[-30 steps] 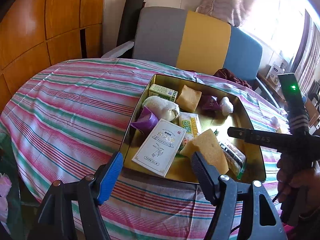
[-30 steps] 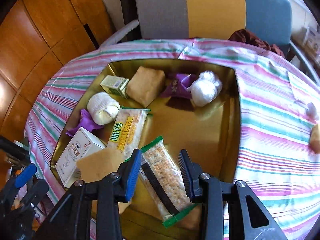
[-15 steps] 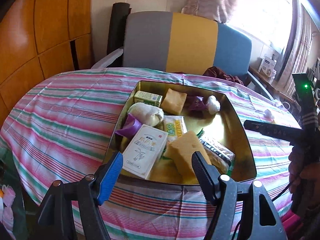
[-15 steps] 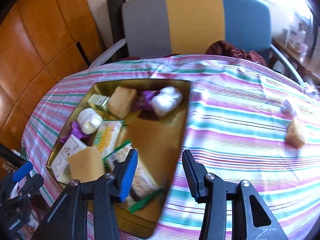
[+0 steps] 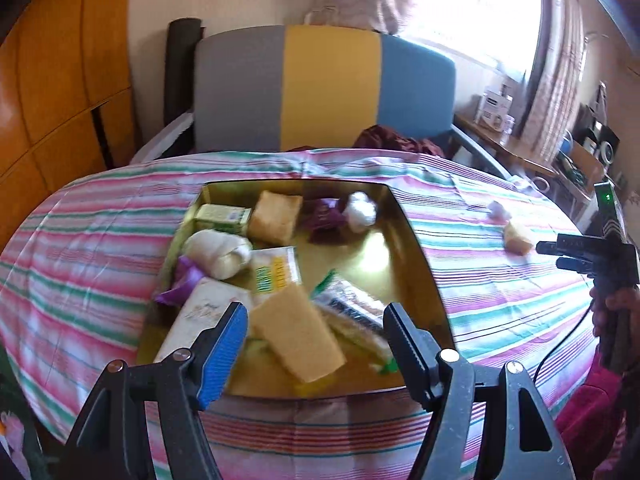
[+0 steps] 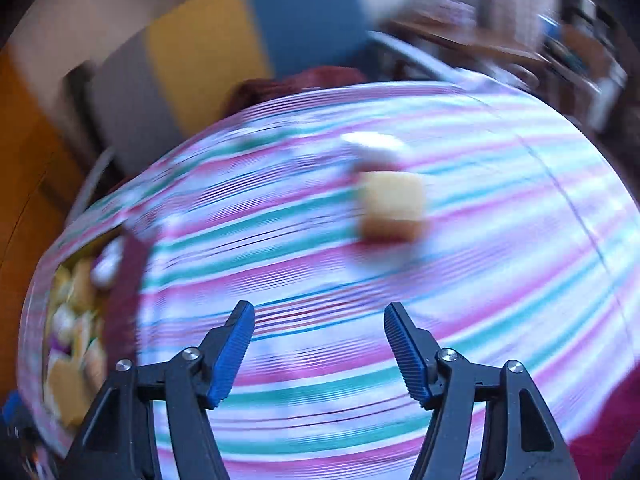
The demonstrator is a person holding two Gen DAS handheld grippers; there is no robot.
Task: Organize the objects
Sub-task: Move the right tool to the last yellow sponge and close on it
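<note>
A gold tray (image 5: 420,256) on the striped cloth holds a yellow sponge (image 5: 296,332), a white box (image 5: 200,312), a cracker packet (image 5: 352,316), a pale roll (image 5: 218,252) and other snacks. My left gripper (image 5: 315,312) hangs open over the tray's near edge with nothing between its fingers. My right gripper (image 6: 318,316) is over bare cloth right of the tray (image 6: 124,280); its jaws are opening and are empty. Ahead of it lie a small yellow block (image 6: 392,206) and a white wad (image 6: 372,146). In the left wrist view the right gripper (image 5: 550,255) is beside that block (image 5: 518,238).
The right wrist view is blurred by motion. A grey, yellow and blue chair (image 5: 328,88) stands behind the table, with dark red cloth (image 5: 396,140) on its seat. Wooden panels (image 5: 60,80) line the left. A cluttered side table (image 5: 520,148) is at the right. A hand (image 5: 612,312) holds the right gripper.
The right gripper swung right, from over the cracker packet in the tray to over bare cloth, and its jaws widened. The left gripper shifted a little and stayed open.
</note>
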